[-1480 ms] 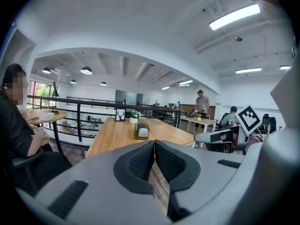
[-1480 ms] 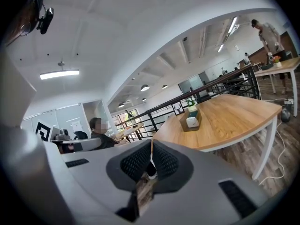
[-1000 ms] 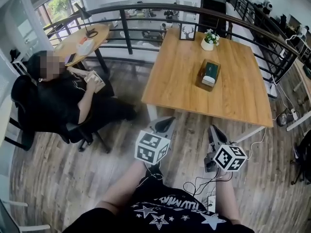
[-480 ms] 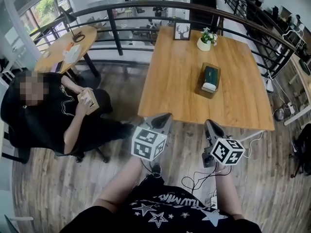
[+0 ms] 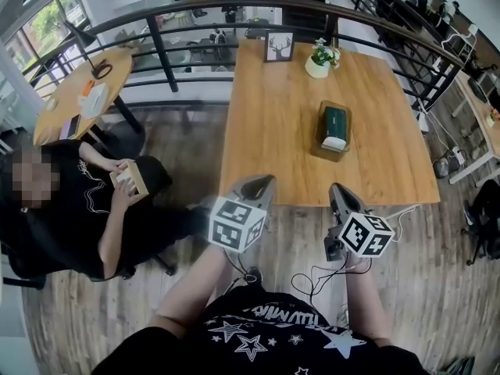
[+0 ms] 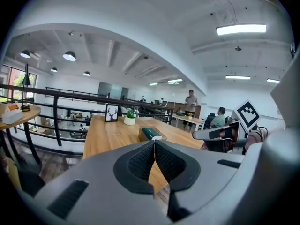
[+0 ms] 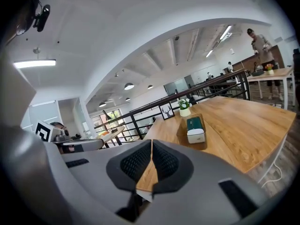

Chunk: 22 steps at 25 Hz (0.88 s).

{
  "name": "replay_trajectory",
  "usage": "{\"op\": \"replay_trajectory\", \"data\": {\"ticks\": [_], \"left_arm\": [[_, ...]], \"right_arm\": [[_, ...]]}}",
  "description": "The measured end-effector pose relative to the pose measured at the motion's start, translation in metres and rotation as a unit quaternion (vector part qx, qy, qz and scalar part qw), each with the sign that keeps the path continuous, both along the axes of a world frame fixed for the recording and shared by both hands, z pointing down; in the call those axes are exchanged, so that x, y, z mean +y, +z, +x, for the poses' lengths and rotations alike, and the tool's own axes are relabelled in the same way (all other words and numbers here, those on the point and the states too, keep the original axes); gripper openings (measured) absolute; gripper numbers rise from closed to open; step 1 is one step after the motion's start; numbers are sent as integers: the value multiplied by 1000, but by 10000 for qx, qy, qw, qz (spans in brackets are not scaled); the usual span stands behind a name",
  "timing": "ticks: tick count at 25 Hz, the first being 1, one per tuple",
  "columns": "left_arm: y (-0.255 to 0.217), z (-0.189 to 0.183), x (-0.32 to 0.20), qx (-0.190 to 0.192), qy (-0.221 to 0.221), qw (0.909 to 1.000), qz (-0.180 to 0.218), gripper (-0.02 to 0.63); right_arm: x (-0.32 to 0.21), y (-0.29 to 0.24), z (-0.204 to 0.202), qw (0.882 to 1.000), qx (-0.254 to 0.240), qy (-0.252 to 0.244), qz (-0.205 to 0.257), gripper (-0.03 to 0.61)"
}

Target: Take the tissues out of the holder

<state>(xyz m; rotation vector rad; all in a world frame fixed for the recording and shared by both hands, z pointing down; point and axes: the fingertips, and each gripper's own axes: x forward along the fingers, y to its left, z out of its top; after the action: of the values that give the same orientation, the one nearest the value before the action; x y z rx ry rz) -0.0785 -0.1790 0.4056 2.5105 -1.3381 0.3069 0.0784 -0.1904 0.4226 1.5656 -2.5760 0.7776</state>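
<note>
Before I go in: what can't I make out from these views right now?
Holder: too small in head view to tell how full it is.
Holder's near end: left gripper view, behind the shut left gripper.
Table's near edge: right gripper view, mostly behind the shut right gripper.
Seated person's face: head view, mosaic patch.

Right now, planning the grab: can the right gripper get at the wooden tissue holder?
Probably not yet: the right gripper hangs at the light wooden table's near edge, short of the wooden tissue holder mid-table. Nothing blocks the way.
</note>
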Motion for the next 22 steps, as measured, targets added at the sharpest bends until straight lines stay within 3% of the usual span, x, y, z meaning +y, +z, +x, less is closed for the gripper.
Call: {"op": "replay_trajectory", "data": {"ticks": [8, 16, 22], "left_arm": [[13, -30, -30, -12, 90, 9999, -53, 13], [11, -21, -53, 36, 117, 9999, -10, 13], [8, -22, -92, -17, 95, 9999, 49, 14]], "right_arm": [[-21, 9, -17, 9995, 13, 309, -108, 17], [-47, 4, -2, 9987, 48, 500, -60, 16], [-95, -1, 5, 9982, 40, 604, 44, 17]]}}
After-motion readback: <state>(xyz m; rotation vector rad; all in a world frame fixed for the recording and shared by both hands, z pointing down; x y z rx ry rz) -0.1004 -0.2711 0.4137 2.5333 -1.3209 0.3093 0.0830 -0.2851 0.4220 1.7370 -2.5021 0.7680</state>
